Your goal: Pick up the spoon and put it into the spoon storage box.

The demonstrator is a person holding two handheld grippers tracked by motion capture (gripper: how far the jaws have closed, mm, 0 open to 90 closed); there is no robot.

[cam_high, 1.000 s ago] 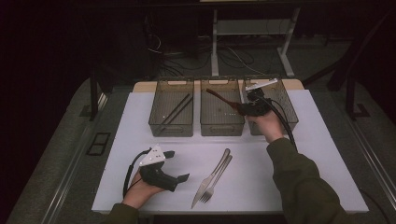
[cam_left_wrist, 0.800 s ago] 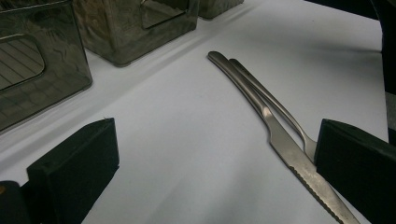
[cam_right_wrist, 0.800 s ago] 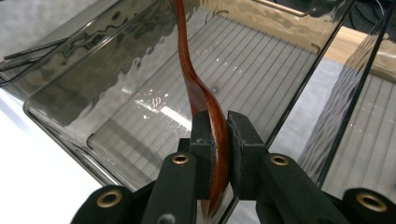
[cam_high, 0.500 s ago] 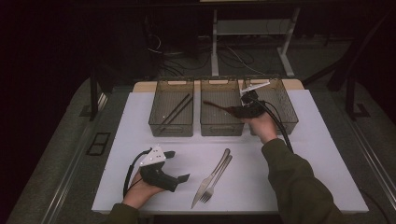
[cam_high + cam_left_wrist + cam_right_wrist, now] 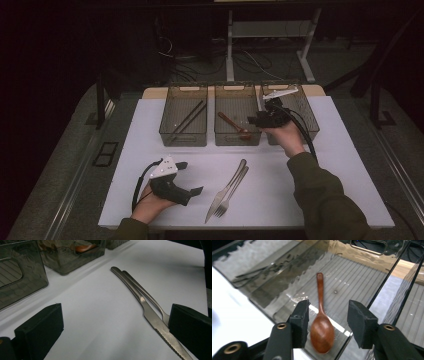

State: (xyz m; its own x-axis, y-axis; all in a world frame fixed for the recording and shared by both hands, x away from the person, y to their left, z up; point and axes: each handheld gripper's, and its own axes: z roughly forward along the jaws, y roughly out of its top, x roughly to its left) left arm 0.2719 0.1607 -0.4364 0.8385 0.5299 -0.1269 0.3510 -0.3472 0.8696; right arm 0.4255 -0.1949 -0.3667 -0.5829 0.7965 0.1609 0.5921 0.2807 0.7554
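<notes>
Wooden spoon (image 5: 321, 330) in the middle bin (image 5: 237, 95), bowl toward the near wall, handle slanting away toward the far left corner. Chopsticks (image 5: 186, 121) diagonal in the left bin (image 5: 184, 91). Right gripper (image 5: 327, 315) just above the spoon, fingers (image 5: 361, 323) just opened, clear of the bowl. Left gripper (image 5: 184, 179) on the bench (image 5: 330, 165), fingers spread, empty.
</notes>
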